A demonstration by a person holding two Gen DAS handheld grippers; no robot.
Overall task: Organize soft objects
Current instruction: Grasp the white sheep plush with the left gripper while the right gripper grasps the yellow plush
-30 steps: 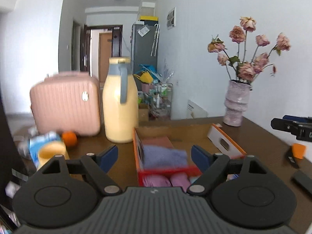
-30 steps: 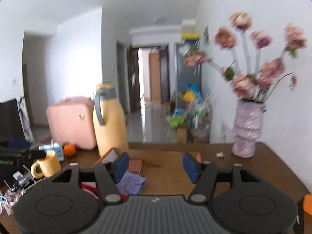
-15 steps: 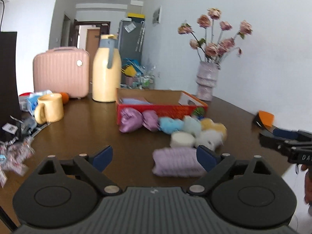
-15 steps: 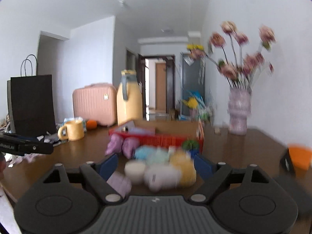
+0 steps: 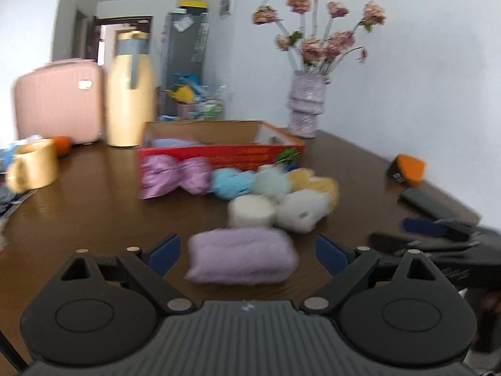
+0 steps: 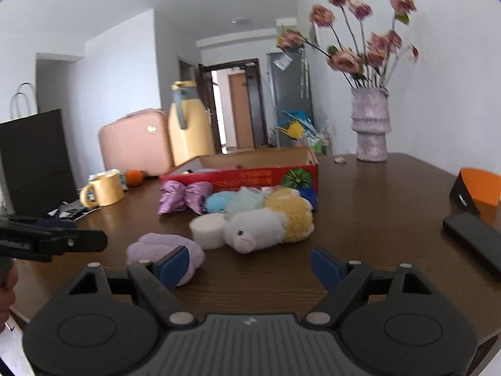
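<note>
A lilac fluffy cloth (image 5: 241,258) lies on the brown table between the fingers of my left gripper (image 5: 247,252), which is open and clear of it. My right gripper (image 6: 250,264) is open over bare table, with the same lilac cloth (image 6: 156,246) behind its left fingertip. Further back sit a white plush animal (image 6: 256,230), a white round sponge (image 6: 208,228), a yellow plush (image 6: 291,213), a blue pompom (image 6: 219,202) and a purple satin bow (image 6: 184,194). Behind them stands a red cardboard box (image 5: 219,153) holding a bluish cloth (image 5: 172,142).
A yellow mug (image 6: 103,189), an orange fruit (image 6: 134,177), a pink case (image 6: 134,144) and a yellow jug (image 6: 191,131) stand at the back left. A vase of roses (image 6: 371,125) is back right. An orange-black holder (image 6: 476,192) and a dark flat device (image 6: 476,239) lie right.
Both views dropped and pulled back from above the box to low over the table's front. Both sets of jaws spread wider. The lilac cloth now lies between the left fingers.
</note>
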